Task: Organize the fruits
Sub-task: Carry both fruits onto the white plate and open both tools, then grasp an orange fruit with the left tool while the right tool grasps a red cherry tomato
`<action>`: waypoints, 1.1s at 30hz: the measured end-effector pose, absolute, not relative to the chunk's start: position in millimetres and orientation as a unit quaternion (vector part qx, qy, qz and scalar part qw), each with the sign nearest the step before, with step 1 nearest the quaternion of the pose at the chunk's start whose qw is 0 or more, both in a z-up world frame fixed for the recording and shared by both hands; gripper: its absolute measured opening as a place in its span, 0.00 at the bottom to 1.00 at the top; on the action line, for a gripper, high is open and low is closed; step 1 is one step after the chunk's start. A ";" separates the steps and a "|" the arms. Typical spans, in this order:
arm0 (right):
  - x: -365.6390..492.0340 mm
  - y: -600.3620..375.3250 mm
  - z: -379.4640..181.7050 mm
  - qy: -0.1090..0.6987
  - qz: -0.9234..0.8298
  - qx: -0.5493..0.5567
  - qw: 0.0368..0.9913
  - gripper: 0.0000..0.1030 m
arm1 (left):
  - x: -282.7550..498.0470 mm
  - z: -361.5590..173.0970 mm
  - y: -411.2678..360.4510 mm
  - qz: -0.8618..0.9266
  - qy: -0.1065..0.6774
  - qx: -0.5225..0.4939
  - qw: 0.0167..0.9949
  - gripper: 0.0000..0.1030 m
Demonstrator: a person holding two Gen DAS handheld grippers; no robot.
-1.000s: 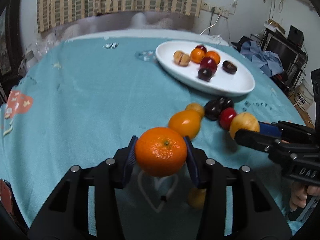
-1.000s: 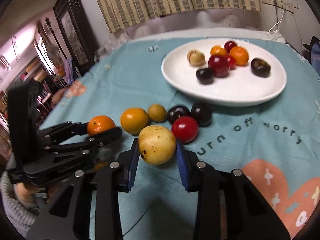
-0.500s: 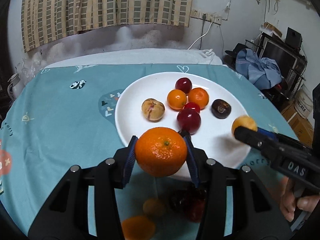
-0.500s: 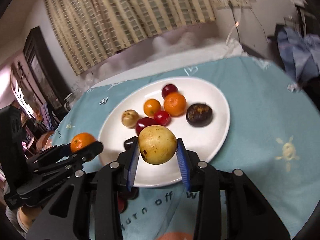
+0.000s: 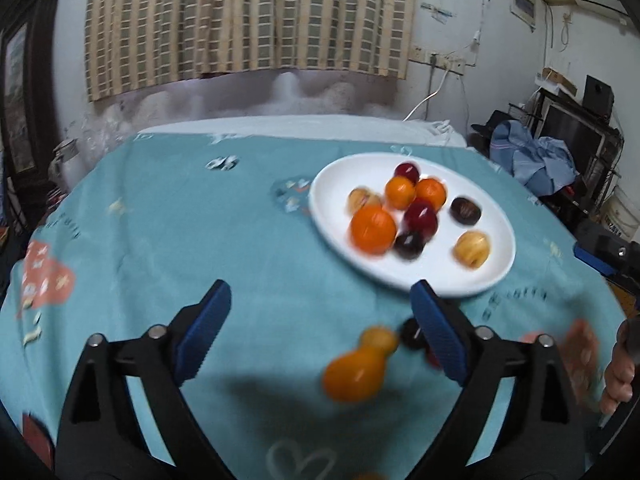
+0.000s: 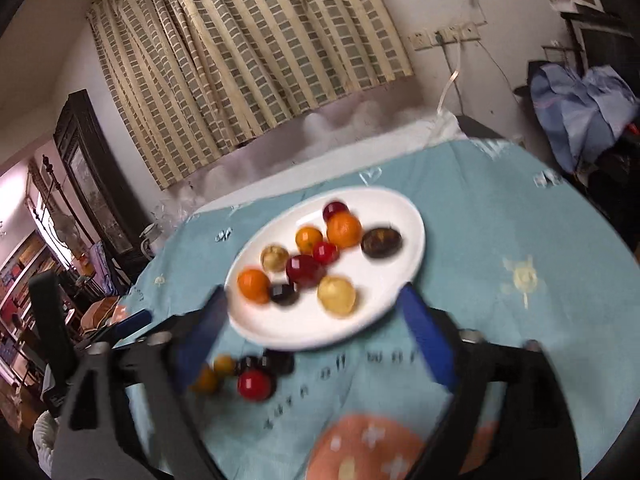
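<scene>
A white oval plate holds several fruits. Among them are the large orange at its left side and the yellow fruit near its front. My left gripper is open and empty, above the cloth in front of the plate. My right gripper is open and empty, drawn back from the plate's near rim. On the cloth before the plate lie an orange gourd-shaped fruit, dark plums and a red fruit.
The teal tablecloth covers a round table. The right gripper's body and the hand holding it sit at the right edge of the left wrist view. Clothes and a TV stand beyond the table at right.
Both grippers have opened. The orange and the yellow fruit now lie on the plate. Both grippers have pulled back from the plate toward the near side.
</scene>
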State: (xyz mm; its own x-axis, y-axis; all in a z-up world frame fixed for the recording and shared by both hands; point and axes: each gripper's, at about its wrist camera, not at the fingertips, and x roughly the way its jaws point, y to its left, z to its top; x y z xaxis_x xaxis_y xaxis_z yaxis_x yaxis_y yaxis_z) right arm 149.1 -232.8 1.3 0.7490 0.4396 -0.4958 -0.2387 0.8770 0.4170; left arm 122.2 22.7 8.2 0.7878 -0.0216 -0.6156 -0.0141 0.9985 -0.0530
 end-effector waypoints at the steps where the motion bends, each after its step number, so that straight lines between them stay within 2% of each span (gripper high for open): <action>1: 144.8 -230.6 -5.2 0.316 0.190 0.164 0.915 0.94 | 110.1 0.3 26.4 0.009 0.331 -0.021 0.943 0.94; 8: 138.2 -230.5 -21.0 0.348 0.183 0.167 0.904 0.94 | 86.2 -11.7 28.3 0.010 0.339 -0.002 0.941 0.94; 14: 150.1 -246.0 -35.0 0.387 0.175 0.232 0.875 0.94 | 100.5 -26.2 11.6 -0.009 0.371 0.033 0.928 0.94; 20: 147.9 -243.6 -32.0 0.386 0.173 0.223 0.878 0.94 | 115.4 -32.5 2.5 -0.011 0.384 0.055 0.921 0.94; 25: 149.7 -240.3 -32.2 0.388 0.173 0.213 0.880 0.94 | 127.0 -40.7 11.6 0.001 0.416 0.036 0.909 0.94; 33: 150.1 -241.3 -33.3 0.387 0.172 0.218 0.879 0.94 | 122.2 -38.5 39.6 0.035 0.408 -0.008 0.912 0.94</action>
State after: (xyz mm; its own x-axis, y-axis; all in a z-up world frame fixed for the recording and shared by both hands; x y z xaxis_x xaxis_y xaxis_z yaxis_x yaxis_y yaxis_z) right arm 150.1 -241.3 -33.3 0.6414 0.4705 -0.6060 -0.1333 0.8462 0.5159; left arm 122.2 39.6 -38.5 0.6639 0.0580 -0.7456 -0.0705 0.9974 0.0148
